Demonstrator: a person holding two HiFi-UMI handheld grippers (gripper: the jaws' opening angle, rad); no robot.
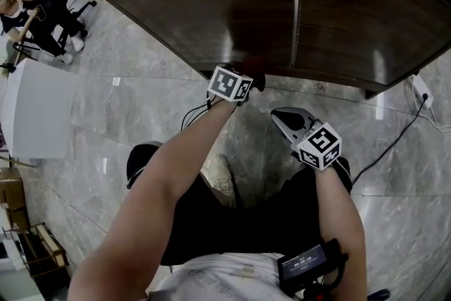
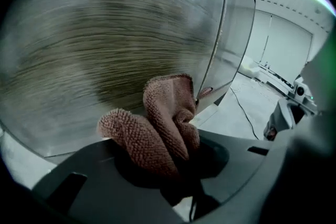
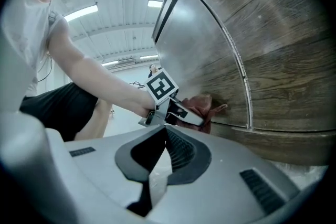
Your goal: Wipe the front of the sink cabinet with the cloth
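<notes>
The sink cabinet (image 1: 211, 3) has two dark wood doors with a seam (image 1: 294, 10) between them. My left gripper (image 1: 250, 75) is shut on a reddish-brown cloth (image 1: 254, 67) and presses it against the bottom of the left door, just left of the seam. In the left gripper view the bunched cloth (image 2: 163, 123) bulges from the jaws against the door (image 2: 105, 50). My right gripper (image 1: 284, 118) hovers lower, away from the cabinet, shut and holding nothing. The right gripper view shows the left gripper (image 3: 181, 113), the cloth (image 3: 206, 107) and the door (image 3: 278, 60).
A grey marble floor (image 1: 141, 81) lies below the cabinet. A power strip (image 1: 421, 88) and its black cable (image 1: 394, 144) lie at the right. A white table (image 1: 35, 116) and cardboard boxes (image 1: 10, 194) stand at the left, with seated people (image 1: 28, 10) beyond. My shoe (image 1: 222, 176) is beneath the arms.
</notes>
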